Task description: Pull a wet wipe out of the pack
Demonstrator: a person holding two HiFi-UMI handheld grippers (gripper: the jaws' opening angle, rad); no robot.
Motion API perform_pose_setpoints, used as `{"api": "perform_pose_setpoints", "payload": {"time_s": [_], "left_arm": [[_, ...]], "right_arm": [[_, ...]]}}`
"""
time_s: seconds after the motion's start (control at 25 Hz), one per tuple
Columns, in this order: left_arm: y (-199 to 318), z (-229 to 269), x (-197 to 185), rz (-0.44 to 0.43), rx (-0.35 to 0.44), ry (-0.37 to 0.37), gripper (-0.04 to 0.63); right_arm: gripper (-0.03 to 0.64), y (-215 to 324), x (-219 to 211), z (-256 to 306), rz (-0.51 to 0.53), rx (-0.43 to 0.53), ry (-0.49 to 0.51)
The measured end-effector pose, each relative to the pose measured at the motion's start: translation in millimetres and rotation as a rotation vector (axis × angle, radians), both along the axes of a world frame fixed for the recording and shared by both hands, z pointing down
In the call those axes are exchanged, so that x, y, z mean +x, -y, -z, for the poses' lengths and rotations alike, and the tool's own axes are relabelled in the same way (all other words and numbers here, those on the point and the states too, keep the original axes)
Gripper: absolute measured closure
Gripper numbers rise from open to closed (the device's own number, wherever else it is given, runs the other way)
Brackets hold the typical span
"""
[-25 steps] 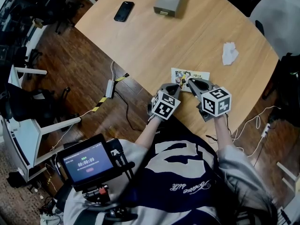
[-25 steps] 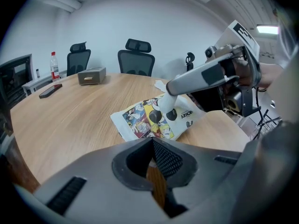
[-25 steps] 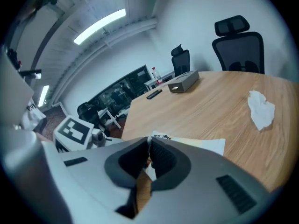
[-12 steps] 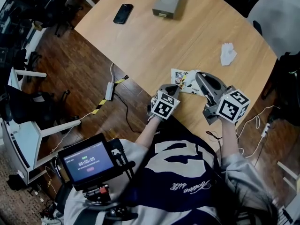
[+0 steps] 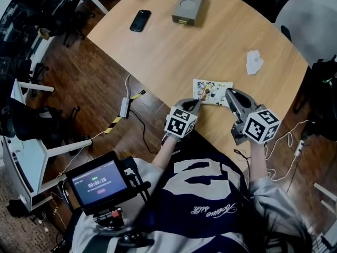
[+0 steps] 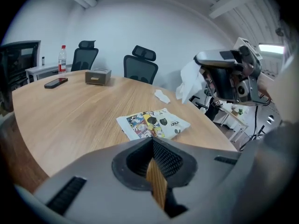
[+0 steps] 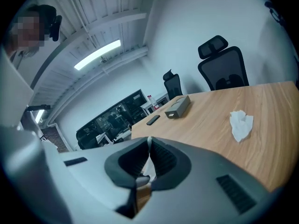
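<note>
Pack: flat soft pouch, glossy cartoon print, lying on pale wood-grain desk close to near edge. My right gripper: ribbed dark fingers pressed together on thin white wet wipe; sheet hangs limp and creased, clear of pack. My left gripper: fingers closed, nothing between, pack just ahead. Second crumpled wipe lies farther along desk

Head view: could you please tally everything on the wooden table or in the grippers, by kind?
White wipes: 2, a crumpled wipe on the light wooden table, a hanging wipe pinched in the right gripper
Cartoon-printed wet-wipe pack: 1
Black smartphone: 1
Grey rectangular box: 1
Total: 5
The red-capped bottle seems to stand on a desk beyond, uncounted.
</note>
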State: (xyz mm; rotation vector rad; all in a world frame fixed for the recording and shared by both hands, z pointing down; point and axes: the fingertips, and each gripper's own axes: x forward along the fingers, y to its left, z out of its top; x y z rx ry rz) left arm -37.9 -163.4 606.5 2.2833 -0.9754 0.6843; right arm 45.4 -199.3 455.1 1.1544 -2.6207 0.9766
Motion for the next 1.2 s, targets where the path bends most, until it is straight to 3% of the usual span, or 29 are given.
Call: {"api": "perform_pose_setpoints", "payload": {"time_s": [0.6, 0.8, 1.2], "left_arm": [[-53, 106, -21, 0.08, 0.144, -0.252, 0.594], [-86, 116, -30, 0.095, 0.144, -0.317, 0.594], [-124, 109, -30, 0.115, 0.125, -0.343, 0.594]], "right_arm": [[0.614, -67, -5, 3, -0.098, 0.03, -0.08], [0.614, -99, -11, 1, -0.119, 0.026, -0.093], [0.614, -133, -10, -3, -0.12, 0.028, -0.13]]}}
